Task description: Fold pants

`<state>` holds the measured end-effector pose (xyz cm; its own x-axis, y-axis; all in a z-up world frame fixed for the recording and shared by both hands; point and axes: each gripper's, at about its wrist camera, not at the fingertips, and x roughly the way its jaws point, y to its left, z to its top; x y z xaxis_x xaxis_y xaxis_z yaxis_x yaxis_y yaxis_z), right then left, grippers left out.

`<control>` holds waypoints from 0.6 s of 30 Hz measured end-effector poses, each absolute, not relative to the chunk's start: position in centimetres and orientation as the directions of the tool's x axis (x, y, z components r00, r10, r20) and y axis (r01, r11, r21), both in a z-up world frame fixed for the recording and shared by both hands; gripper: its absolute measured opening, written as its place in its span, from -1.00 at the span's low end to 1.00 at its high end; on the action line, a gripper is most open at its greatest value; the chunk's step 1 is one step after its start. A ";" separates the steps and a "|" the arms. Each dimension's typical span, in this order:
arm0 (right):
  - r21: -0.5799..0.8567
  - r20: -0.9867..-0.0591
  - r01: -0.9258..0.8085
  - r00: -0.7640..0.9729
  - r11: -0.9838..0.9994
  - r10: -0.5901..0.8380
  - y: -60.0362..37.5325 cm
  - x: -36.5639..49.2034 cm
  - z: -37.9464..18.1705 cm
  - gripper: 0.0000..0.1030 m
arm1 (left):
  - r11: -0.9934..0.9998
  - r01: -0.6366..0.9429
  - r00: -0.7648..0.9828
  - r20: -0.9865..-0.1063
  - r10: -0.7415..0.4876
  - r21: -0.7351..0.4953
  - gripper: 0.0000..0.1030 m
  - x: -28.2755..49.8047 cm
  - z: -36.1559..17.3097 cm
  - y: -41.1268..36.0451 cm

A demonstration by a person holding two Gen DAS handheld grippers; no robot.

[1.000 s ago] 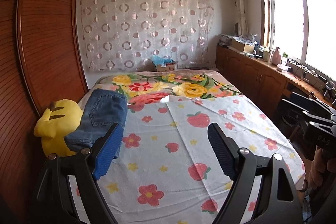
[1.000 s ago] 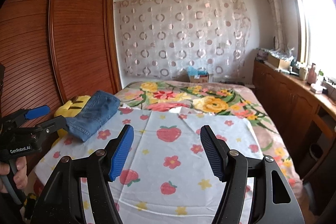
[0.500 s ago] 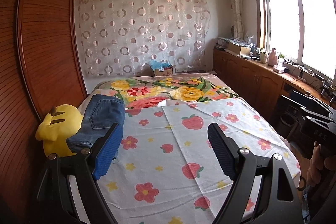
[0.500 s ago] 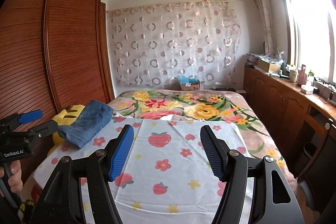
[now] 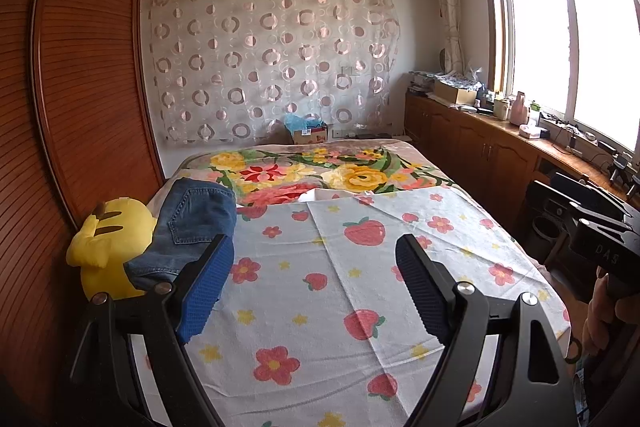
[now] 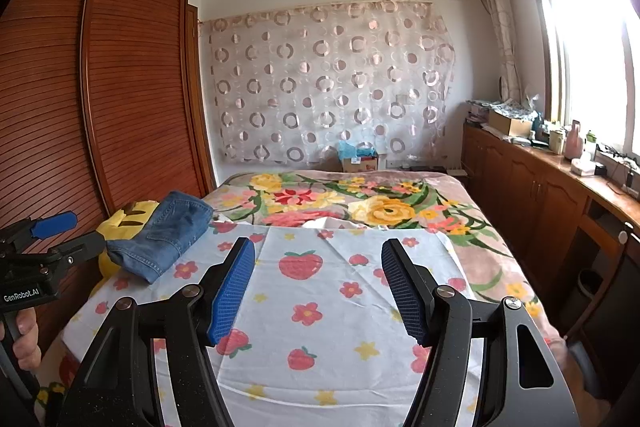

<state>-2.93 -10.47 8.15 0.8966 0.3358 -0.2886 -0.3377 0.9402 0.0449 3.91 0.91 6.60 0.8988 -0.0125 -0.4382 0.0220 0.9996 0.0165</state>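
Folded blue denim pants [image 5: 188, 231] [image 6: 164, 235] lie at the left edge of the bed, leaning on a yellow plush toy [image 5: 108, 247] [image 6: 120, 223]. My left gripper [image 5: 314, 249] hangs open above the strawberry-print sheet [image 5: 320, 287], its left finger just right of the pants, nothing between its blue pads. My right gripper [image 6: 318, 253] is also open and empty over the same sheet [image 6: 320, 307], well to the right of the pants. The left gripper's body [image 6: 36, 263] shows at the left edge of the right wrist view, held by a hand [image 6: 24, 339].
A slatted wooden wardrobe [image 5: 72, 99] stands tight against the bed's left side. Low wooden cabinets [image 6: 540, 199] with clutter run under the window on the right. A flowered blanket [image 5: 312, 175] covers the bed's far half. A cardboard box [image 5: 310, 135] sits by the curtain.
Both views have tilted slightly upward, showing more ceiling. The pants, the plush toy and both grippers' openings are unchanged.
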 end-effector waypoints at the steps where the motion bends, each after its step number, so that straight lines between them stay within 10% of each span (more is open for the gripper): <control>1: 0.046 -0.289 -0.339 0.896 0.940 0.337 -10.5 -2.9 8.2 0.32 | 1.000 0.020 0.898 -0.440 -0.011 0.017 0.63 3.9 6.6 0.9; 18: 0.049 -0.290 -0.339 0.895 0.939 0.338 -10.7 -2.8 8.0 0.32 | 1.000 0.020 0.898 -0.441 -0.011 0.017 0.63 3.9 6.5 0.8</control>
